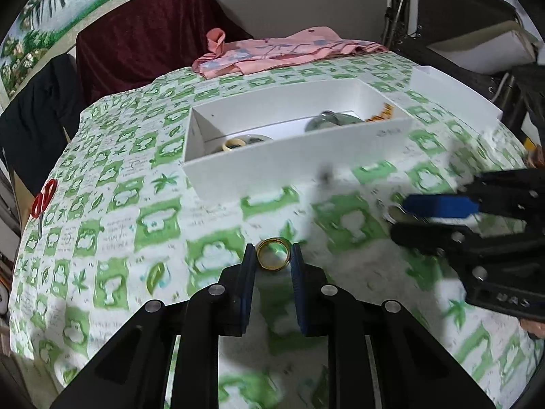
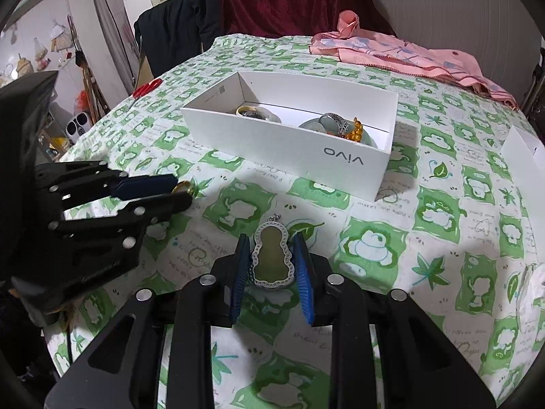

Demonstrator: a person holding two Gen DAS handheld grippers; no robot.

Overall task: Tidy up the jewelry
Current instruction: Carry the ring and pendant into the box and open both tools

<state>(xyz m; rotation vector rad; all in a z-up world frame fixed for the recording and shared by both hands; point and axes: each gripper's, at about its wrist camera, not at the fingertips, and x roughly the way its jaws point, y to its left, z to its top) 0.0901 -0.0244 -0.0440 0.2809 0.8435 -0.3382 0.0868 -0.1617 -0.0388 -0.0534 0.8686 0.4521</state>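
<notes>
Left hand-held gripper (image 1: 273,255) and right hand-held gripper (image 2: 270,252) both angle downward, each clamped.

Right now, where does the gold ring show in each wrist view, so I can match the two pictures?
Left wrist view: the gold ring sits bottom centre, between the left gripper jaws.
Right wrist view: the ring is at mid-left, at the tips of the left gripper that reaches in from the left edge.
Shared landmark: the white box of jewelry on the green-patterned cloth.

Both wrist views, close, share white box (image 1: 296,167).
</notes>
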